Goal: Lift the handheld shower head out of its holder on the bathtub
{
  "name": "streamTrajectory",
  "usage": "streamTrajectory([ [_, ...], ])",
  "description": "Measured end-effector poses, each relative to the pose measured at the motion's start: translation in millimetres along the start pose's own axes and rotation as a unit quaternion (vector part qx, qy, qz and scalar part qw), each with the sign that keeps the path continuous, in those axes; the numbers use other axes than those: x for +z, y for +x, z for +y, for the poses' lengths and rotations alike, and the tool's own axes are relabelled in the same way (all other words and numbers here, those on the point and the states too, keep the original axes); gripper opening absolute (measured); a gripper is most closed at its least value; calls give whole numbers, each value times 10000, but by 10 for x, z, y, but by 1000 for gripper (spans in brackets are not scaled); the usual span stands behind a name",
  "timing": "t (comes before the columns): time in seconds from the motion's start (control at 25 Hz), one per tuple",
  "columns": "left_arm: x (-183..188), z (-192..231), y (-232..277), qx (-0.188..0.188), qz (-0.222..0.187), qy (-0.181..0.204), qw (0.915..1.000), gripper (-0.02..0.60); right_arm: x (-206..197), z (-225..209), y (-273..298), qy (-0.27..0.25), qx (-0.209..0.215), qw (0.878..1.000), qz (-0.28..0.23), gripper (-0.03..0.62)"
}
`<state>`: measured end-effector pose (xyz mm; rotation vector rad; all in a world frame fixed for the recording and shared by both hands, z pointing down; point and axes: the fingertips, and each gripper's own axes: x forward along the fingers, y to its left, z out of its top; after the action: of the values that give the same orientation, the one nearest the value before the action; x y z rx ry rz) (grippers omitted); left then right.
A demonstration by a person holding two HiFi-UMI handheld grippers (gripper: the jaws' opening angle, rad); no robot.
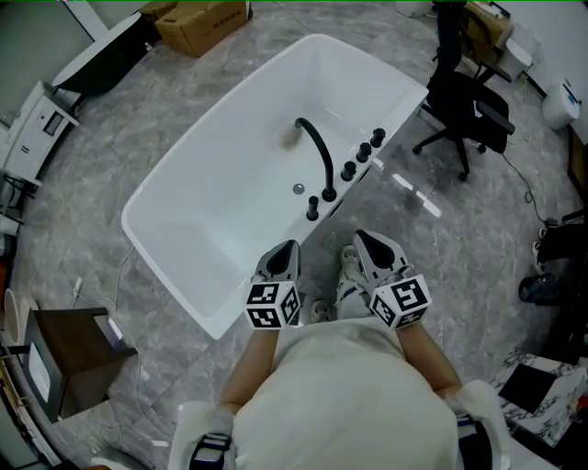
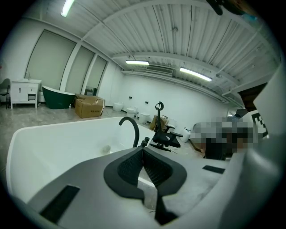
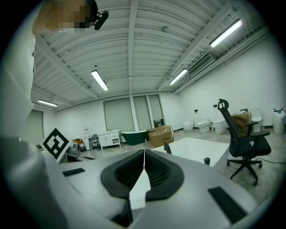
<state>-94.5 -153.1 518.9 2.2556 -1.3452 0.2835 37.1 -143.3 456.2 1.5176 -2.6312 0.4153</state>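
Note:
A white freestanding bathtub (image 1: 175,229) fills the middle of the head view. On its near right rim stands a curved black spout (image 1: 317,151) and a row of small black fittings (image 1: 348,171); the slim upright one at the near end (image 1: 312,208) may be the handheld shower head, but I cannot tell for sure. My left gripper (image 1: 287,246) and right gripper (image 1: 360,236) are both shut and empty, side by side just short of that rim, touching nothing. The left gripper view shows its jaws (image 2: 143,149) closed below the spout (image 2: 132,127). In the right gripper view, its jaws (image 3: 144,152) meet before the tub (image 3: 196,150).
A black office chair (image 1: 464,101) stands beyond the tub's right end. There is a cardboard box (image 1: 202,23) at the far end and a brown side table (image 1: 73,353) at the left, with a thin cable on the grey floor near it.

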Motion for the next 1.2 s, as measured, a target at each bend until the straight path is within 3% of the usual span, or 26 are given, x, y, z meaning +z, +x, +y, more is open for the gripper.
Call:
streamTrajectory([
  [0.52, -334, 259, 831, 90, 259, -253, 9993, 21, 94, -585, 630, -13, 264, 9995, 184, 20],
  [0.84, -717, 356, 1389, 132, 792, -156, 9966, 29, -61, -898, 851, 109, 315, 9985, 434, 21],
  [0.96, -885, 448, 1563, 222, 1054, -164, 9940, 165, -97, -960, 929, 130, 344, 9979, 526, 20],
  [1.2, -1155, 592, 1860, 332, 1473, -96, 9885, 205, -133, -1121, 1085, 144, 365, 9973, 616, 21],
])
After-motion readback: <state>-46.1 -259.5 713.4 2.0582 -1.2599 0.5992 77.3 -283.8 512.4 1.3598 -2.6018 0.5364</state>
